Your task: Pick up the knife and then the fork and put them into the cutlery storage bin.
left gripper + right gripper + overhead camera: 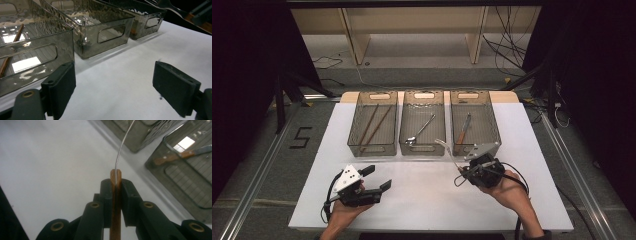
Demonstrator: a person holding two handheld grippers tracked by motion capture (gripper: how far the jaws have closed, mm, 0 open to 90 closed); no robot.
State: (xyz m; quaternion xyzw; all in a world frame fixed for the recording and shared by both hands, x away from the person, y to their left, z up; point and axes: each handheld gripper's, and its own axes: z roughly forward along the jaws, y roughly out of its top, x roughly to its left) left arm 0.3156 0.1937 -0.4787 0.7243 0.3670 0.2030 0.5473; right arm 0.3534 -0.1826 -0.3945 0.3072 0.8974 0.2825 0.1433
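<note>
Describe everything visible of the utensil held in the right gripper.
The utensil has a flat brown handle that looks wooden and a thin, shiny metal shaft that curves away from it. The right gripper is shut on the handle, both pads pressing its flat sides, with the handle's end poking just past them. In the high view it is lifted off the table, pointing up and left toward the trays. Its head looks like a fork's, but that is hard to make out.

fork [115, 185] head runs off the top edge (right gripper view)

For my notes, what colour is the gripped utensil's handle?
Reddish-brown wood handle, clearest in the right gripper view.
</note>
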